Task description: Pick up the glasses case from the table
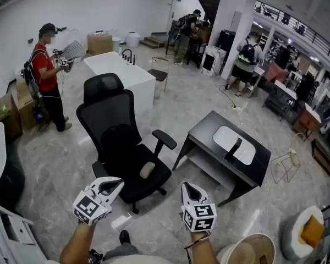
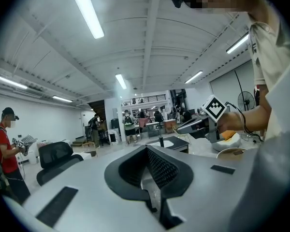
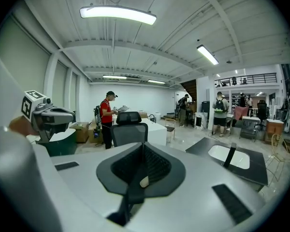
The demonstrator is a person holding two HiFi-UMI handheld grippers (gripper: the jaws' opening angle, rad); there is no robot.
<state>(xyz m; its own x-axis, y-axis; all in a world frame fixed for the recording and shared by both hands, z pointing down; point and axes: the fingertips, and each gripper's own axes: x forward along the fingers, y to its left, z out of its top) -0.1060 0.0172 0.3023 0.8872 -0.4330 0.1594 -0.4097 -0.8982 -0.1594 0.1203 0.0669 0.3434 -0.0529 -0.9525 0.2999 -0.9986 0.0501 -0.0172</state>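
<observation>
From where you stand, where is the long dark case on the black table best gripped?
Take the case across its narrow middle, probably from above: it is long and slim and lies on the white oval pad, so the jaws span its short width.

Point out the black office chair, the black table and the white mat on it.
black office chair [image 1: 113, 126], head view, on its backrest.
black table [image 1: 202, 131], head view, on the bare top left of the mat.
white mat [image 1: 225, 136], head view, on its bare upper-left part.
</observation>
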